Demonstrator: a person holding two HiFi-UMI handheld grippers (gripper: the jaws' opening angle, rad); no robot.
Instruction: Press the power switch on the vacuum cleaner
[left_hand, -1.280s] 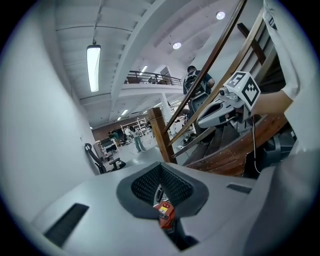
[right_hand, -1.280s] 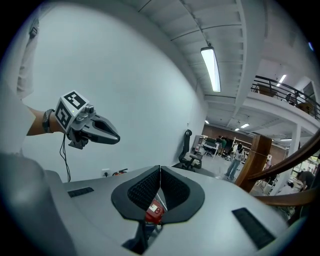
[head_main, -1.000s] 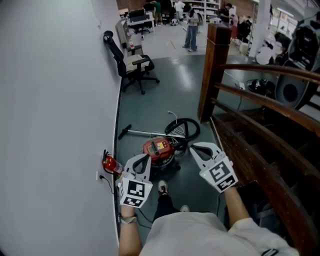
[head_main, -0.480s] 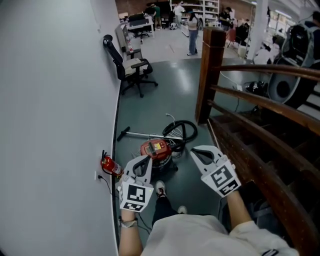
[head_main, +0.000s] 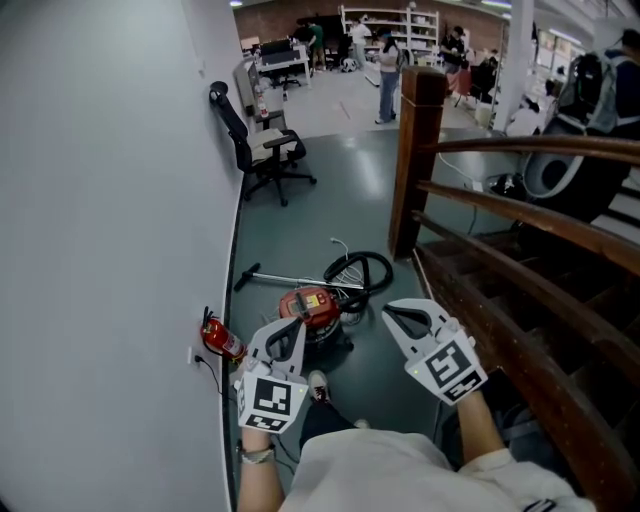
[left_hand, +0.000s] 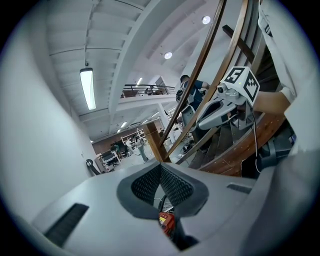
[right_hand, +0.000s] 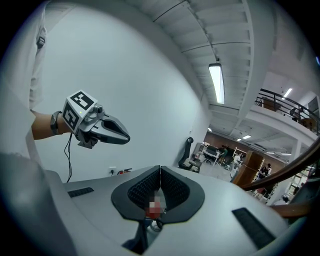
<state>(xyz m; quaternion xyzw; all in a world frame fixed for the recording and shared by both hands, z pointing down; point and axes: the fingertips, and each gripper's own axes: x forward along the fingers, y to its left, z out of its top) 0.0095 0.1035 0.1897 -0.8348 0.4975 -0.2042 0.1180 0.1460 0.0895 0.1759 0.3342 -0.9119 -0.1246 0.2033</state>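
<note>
A red canister vacuum cleaner (head_main: 310, 306) with a dark base stands on the grey-green floor (head_main: 320, 215), close to the floor's edge along the plain grey wall (head_main: 110, 200) and short of the foot of the dark wooden staircase (head_main: 500, 300). A pale panel shows on its top, but the power switch itself is too small to make out. A coiled black hose (head_main: 362, 271) lies just beside it on the staircase side, and a thin metal wand (head_main: 285, 275) stretches from the hose across the floor toward the wall. A small red fire extinguisher (head_main: 221, 338) sits at the foot of the wall, near the vacuum cleaner. Farther along the same wall stands a black office chair (head_main: 262, 140), and a thick wooden newel post (head_main: 413, 150) rises where the stair railing ends. The white left gripper (head_main: 292, 324) is held in the air above the vacuum cleaner, apart from it, its ribbed black pads (left_hand: 149, 183) brought together at the tips with nothing between them; through the small gap behind the pads a bit of the red body shows far below. The white right gripper (head_main: 390, 312) hangs beside it toward the staircase, also clear of the vacuum cleaner, its jaws closed tip to tip and empty.
</note>
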